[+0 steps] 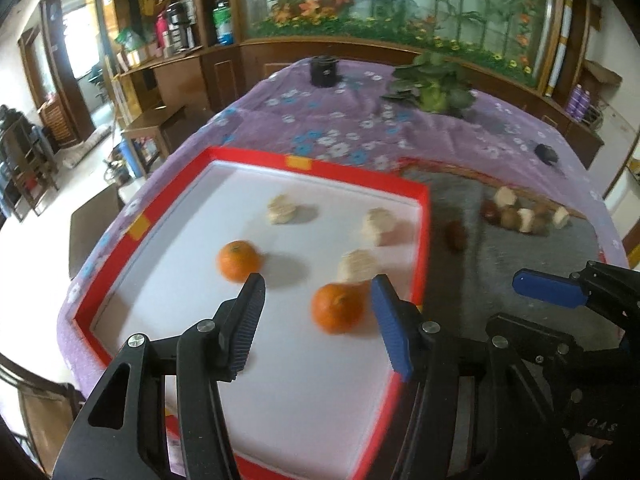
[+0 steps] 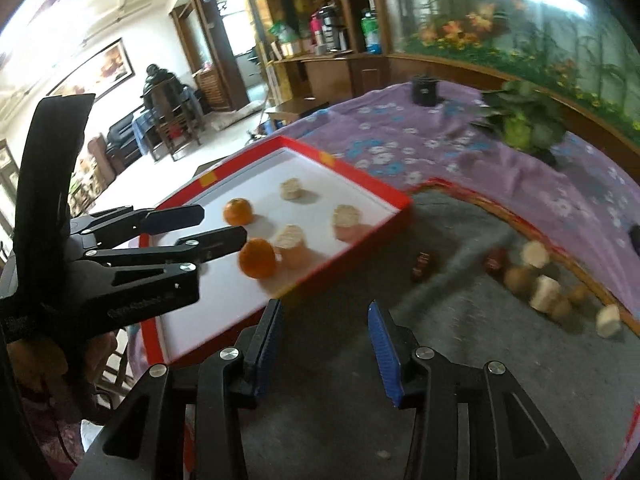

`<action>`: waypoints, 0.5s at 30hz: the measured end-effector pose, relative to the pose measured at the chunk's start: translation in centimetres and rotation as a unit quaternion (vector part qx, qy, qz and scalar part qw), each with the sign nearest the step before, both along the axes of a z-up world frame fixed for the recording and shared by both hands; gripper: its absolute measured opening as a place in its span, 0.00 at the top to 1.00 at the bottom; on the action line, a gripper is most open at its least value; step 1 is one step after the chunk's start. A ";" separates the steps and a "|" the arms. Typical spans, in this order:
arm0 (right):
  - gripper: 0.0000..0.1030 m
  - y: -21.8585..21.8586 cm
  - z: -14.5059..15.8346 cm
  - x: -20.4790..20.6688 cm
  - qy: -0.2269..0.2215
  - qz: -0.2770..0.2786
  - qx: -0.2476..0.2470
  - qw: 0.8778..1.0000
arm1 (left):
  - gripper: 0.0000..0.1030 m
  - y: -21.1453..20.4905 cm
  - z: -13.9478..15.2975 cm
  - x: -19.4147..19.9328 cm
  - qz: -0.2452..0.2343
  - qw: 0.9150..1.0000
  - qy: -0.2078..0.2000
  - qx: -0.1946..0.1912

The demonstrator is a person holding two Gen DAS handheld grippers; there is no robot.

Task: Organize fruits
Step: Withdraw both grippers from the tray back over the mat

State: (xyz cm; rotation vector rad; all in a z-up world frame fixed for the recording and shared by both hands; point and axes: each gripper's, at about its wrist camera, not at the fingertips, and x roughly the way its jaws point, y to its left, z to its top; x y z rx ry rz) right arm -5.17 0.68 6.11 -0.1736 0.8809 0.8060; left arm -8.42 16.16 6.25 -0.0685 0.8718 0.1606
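A red-rimmed white tray (image 1: 422, 240) holds two oranges, a near one (image 1: 338, 307) and a far one (image 1: 239, 260), and three pale foam-netted fruits (image 1: 282, 209). My left gripper (image 1: 318, 284) is open and empty, hovering just above the near orange. In the right wrist view the tray (image 2: 372, 186) and near orange (image 2: 258, 258) show, with the left gripper (image 2: 222, 226) beside it. My right gripper (image 2: 326, 312) is open and empty over the grey mat (image 2: 440, 360). Brown fruits and netted fruits (image 2: 544, 292) lie at the mat's right.
A purple flowered cloth (image 1: 340, 120) covers the table. A green potted plant (image 1: 434, 84) and a black cup (image 1: 324, 70) stand at the far side. A small dark object (image 1: 546, 154) lies at the right. A single brown fruit (image 2: 424, 266) lies on the mat near the tray.
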 end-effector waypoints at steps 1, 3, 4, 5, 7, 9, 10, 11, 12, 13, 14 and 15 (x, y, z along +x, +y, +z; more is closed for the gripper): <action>0.59 -1.0 0.1 0.1 -0.002 -0.010 -0.002 1.000 | 0.46 -0.7 0.0 0.2 -0.007 1.000 0.000 0.001; 0.58 -2.4 0.1 0.3 -0.001 -0.026 -0.002 1.000 | 0.46 -2.0 0.0 0.7 -0.019 1.000 0.001 0.000; 0.58 -3.6 0.0 0.4 0.001 -0.037 -0.002 0.999 | 0.46 -2.8 -0.2 1.1 -0.026 1.000 0.004 -0.003; 0.58 -4.5 -0.1 0.4 0.001 -0.045 -0.002 0.999 | 0.46 -3.3 -0.2 1.3 -0.031 0.999 0.007 -0.007; 0.57 -6.7 -0.4 0.4 0.002 -0.067 -0.003 0.998 | 0.46 -4.8 -0.3 1.9 -0.046 0.999 0.013 -0.014; 0.56 -8.5 -0.8 0.5 0.009 -0.085 -0.003 0.996 | 0.46 -6.2 -0.5 2.5 -0.062 0.998 0.017 -0.014; 0.55 -9.8 -1.1 0.7 0.013 -0.099 -0.003 0.995 | 0.46 -7.0 -0.5 2.8 -0.070 0.997 0.020 -0.015; 0.55 -10.6 -1.3 0.8 0.016 -0.107 -0.004 0.994 | 0.46 -7.8 -0.6 3.3 -0.078 0.996 0.025 -0.018; 0.55 -11.3 -1.5 0.9 0.018 -0.114 -0.004 0.993 | 0.46 -8.3 -0.7 3.7 -0.084 0.996 0.027 -0.021; 0.55 -12.2 -1.7 1.0 0.020 -0.122 -0.003 0.992 | 0.46 -9.0 -0.8 4.1 -0.091 0.995 0.031 -0.024; 0.55 -12.8 -1.8 1.1 0.021 -0.128 -0.002 0.992 | 0.46 -9.6 -0.9 4.5 -0.096 0.994 0.034 -0.026; 0.55 -13.4 -1.9 1.3 0.023 -0.134 0.000 0.991 | 0.46 -10.1 -1.0 4.8 -0.100 0.994 0.037 -0.027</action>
